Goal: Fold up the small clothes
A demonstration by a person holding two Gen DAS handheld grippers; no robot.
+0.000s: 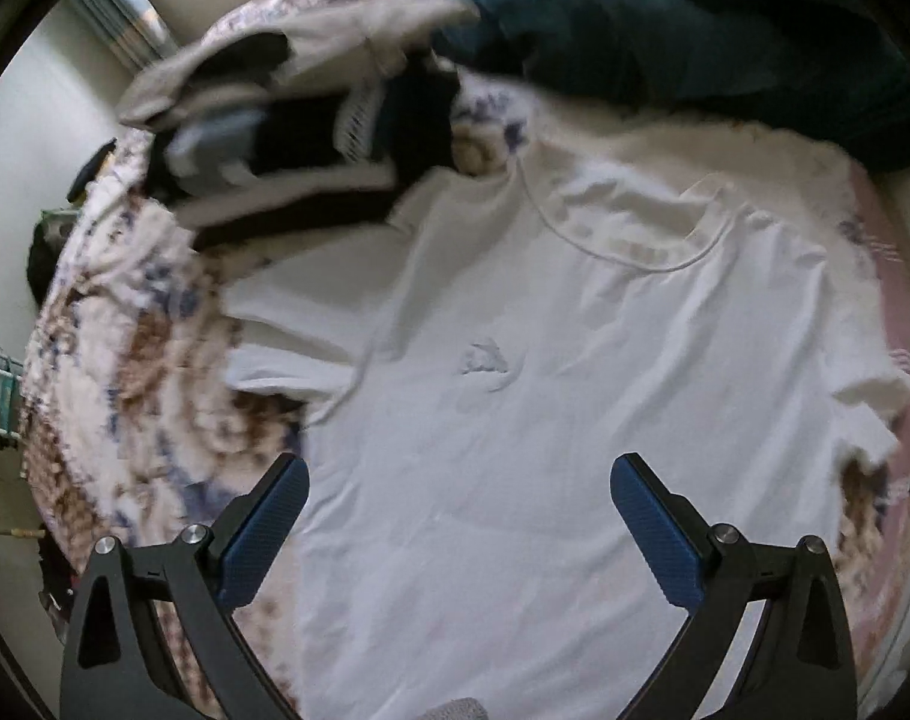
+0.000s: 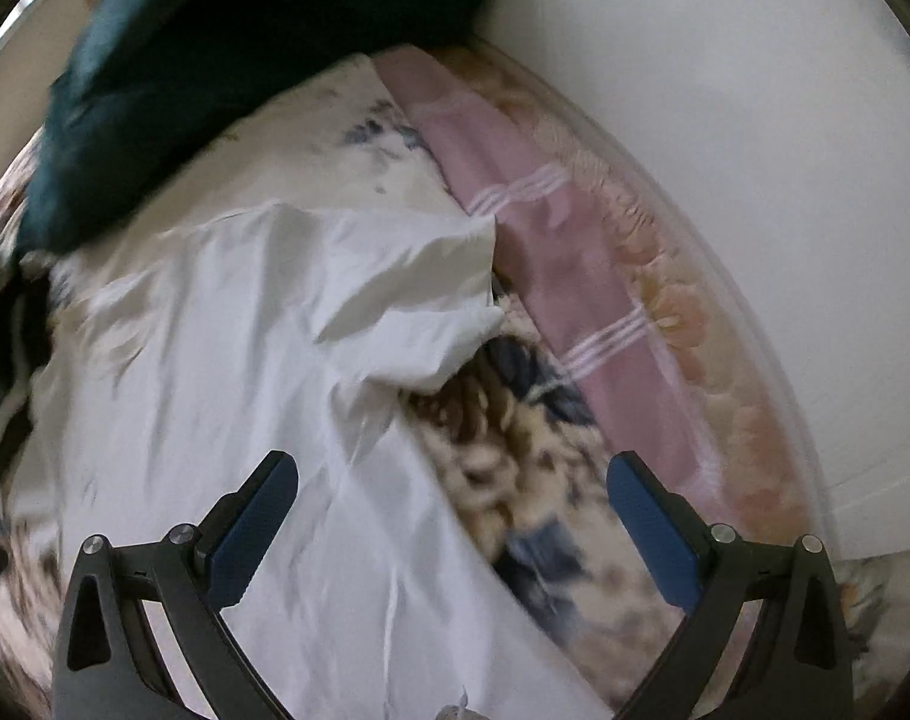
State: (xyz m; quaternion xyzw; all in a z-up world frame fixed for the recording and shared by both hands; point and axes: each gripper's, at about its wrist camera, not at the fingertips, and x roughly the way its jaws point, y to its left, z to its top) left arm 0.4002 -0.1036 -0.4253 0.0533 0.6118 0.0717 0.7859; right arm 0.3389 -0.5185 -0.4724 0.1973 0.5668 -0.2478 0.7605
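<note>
There, a white T-shirt (image 1: 515, 420) lies flat on the floral bedspread (image 1: 125, 360).

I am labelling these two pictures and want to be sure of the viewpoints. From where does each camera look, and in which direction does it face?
Left wrist: sits on the left gripper, looking down along its open jaws at the white T-shirt spread on the patterned bedspread; no hand shows.
Right wrist: sits on the right gripper, jaws open, looking down at the T-shirt's sleeve and the pink sheet by the wall; no hand shows.
Shared: the T-shirt, bedspread, pink sheet and dark teal fabric.
</note>
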